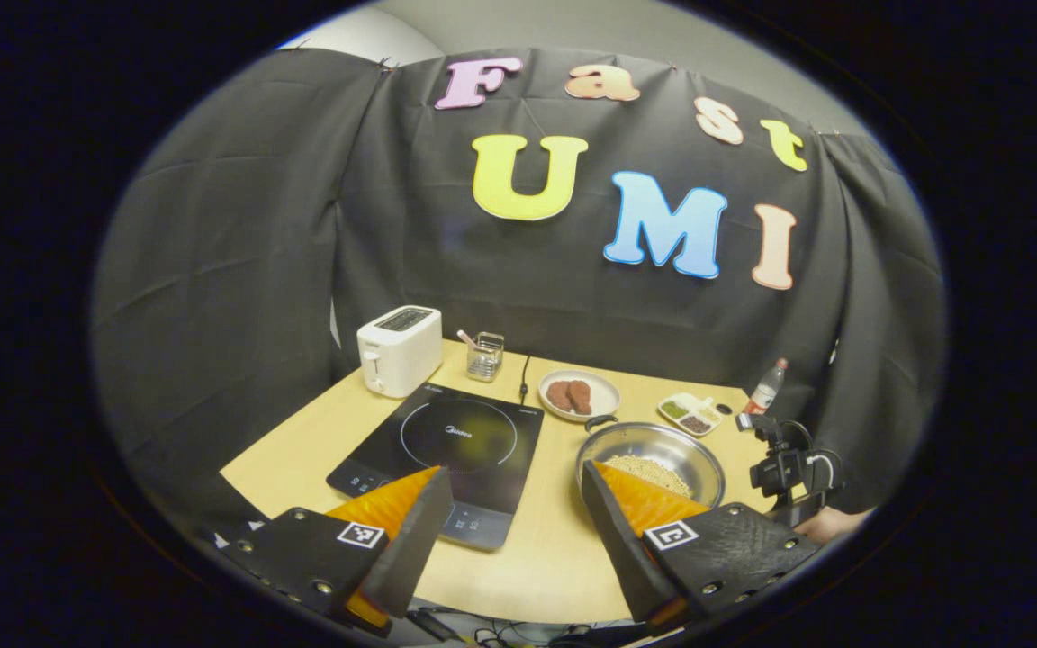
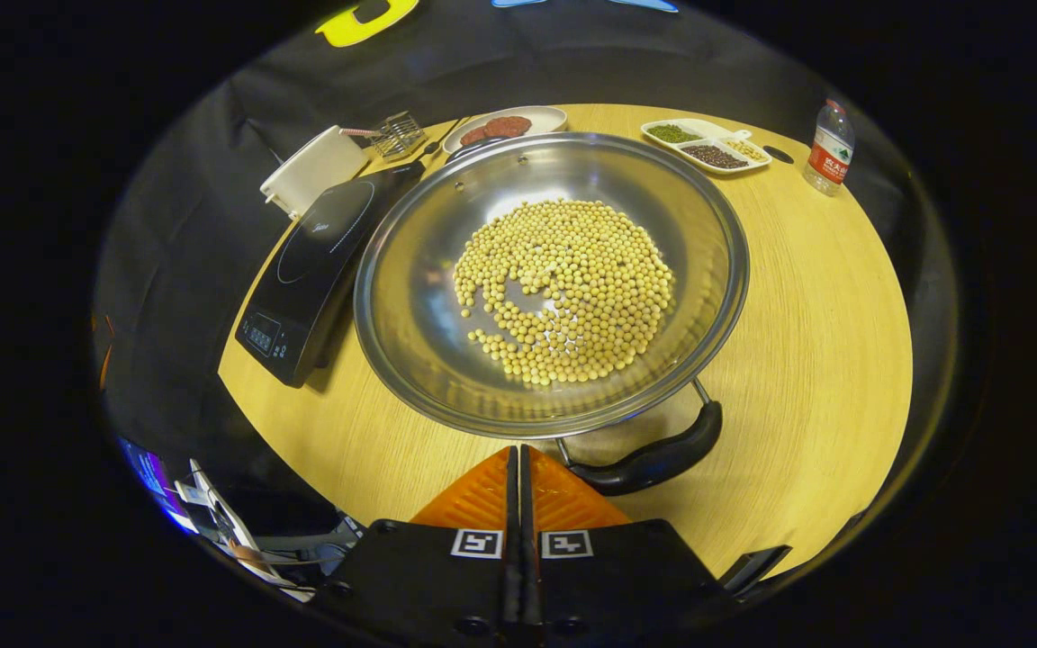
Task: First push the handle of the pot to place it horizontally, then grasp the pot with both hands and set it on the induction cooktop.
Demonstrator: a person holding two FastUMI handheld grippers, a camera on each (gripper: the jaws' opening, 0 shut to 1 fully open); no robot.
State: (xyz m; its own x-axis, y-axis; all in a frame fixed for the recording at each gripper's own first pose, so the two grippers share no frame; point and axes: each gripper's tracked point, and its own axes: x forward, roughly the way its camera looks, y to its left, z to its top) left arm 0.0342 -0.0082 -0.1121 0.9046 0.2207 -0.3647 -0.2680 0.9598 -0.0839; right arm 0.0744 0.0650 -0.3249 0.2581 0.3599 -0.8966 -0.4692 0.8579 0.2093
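Note:
A steel pot [image 2: 410, 297] holding yellow soybeans [image 2: 563, 288] stands on the wooden table, right of the black induction cooktop [image 2: 320, 261]. Its near black handle [image 2: 653, 461] lies just in front of the rim, and the far handle [image 2: 469, 148] sits at the back. My right gripper [image 2: 518, 454] is shut with nothing in it, its tips close to the pot's near rim, just left of that handle. My left gripper [image 1: 511, 472] hangs open above the table's front edge, between the cooktop [image 1: 455, 441] and the pot [image 1: 653, 443]. The right gripper [image 1: 784, 468] shows beside the pot.
At the back stand a white toaster [image 1: 400, 349], a wire utensil holder [image 1: 485, 355], a plate of meat [image 1: 580, 394], a divided tray of beans [image 1: 689, 414] and a bottle [image 1: 766, 387]. Black cloth walls close the booth. Cables lie below the front edge.

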